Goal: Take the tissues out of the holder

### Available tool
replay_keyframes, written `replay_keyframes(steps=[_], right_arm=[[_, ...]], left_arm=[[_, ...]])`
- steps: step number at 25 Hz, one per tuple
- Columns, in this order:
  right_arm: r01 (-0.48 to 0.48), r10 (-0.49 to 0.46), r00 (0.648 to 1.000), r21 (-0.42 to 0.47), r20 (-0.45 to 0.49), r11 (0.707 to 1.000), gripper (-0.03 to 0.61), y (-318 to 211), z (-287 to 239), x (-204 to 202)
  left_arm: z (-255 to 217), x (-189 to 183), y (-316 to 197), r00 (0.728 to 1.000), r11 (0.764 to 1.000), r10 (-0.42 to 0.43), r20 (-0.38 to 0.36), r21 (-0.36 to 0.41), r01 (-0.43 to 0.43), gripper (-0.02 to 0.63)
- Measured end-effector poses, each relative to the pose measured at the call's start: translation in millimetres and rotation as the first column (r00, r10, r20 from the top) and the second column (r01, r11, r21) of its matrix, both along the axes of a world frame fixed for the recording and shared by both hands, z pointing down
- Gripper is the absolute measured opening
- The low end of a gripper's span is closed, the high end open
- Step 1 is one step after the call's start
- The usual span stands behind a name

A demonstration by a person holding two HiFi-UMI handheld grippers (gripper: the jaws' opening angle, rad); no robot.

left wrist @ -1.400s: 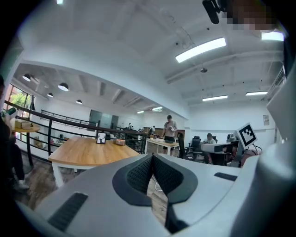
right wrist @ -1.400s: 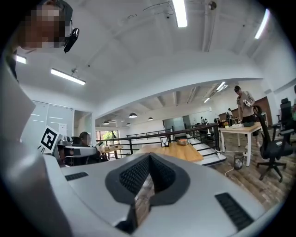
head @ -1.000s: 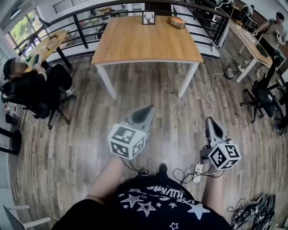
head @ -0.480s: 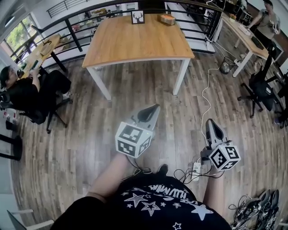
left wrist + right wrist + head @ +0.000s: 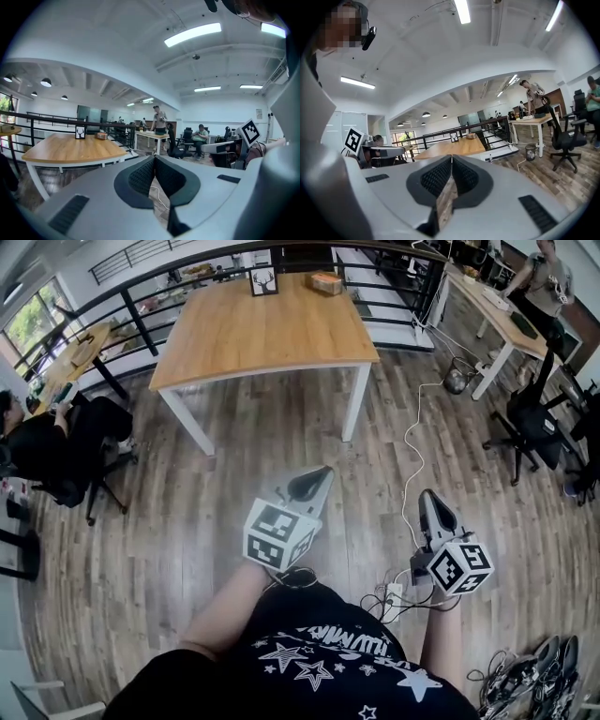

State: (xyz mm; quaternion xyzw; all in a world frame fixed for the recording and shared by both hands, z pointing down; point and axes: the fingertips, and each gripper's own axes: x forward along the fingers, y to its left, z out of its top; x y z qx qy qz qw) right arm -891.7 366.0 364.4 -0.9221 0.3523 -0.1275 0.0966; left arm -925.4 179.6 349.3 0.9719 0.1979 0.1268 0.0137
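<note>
the person stands on a wood plank floor (image 5: pixel 234 484), well apart from a wooden table (image 5: pixel 262 338) ahead. the tissue holder (image 5: pixel 327 282), a small brown box, sits near the table's far edge, just beside a framed deer picture (image 5: pixel 262 281); whether tissues stick out of it is too small to tell. a black railing (image 5: pixel 141 310) runs behind the table.

the left gripper (image 5: pixel 323 472) is held low in front of the body, pointing toward the table. in its own view the two dark ribbed pads (image 5: pixel 140 176) meet at the tips, with nothing between them. the right gripper (image 5: pixel 427 495) hangs beside it, also aimed forward, and its jaws are pressed together and empty as well. neither gripper is near the holder.

a white cable (image 5: pixel 410 451) snakes across the floor to the right of the table. a seated person (image 5: pixel 42 442) is at the left edge, and a standing person (image 5: pixel 547 282) is at a second desk (image 5: pixel 497 315) on the far right, near a black office chair (image 5: pixel 530 423).
</note>
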Motion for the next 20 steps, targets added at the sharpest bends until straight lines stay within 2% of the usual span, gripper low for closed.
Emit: replay_keyframes(steps=[5,11,15,20], right_arm=[[-0.027,0.026,1.0,0.022,0.002,0.999,0.017,14,-2,10],[-0.062,0.062,0.998,0.019,0.032,0.998,0.017,22,17,31],[-0.087,0.087,0.995,0.009,0.04,0.996,0.017,25,21,65],[-0.103,0.102,0.994,0.013,0.051,0.995,0.017,14,23,129]], left_arm=[[-2,17,10,1.0,1.0,0.016,-0.001,0.01,-0.016,0.012],[8,53,25,0.997,0.997,0.076,0.011,-0.011,-0.076,0.012],[14,95,24,0.996,0.996,0.089,0.014,-0.018,-0.089,0.012],[17,156,5,0.997,0.996,0.08,0.011,-0.034,-0.08,0.014]])
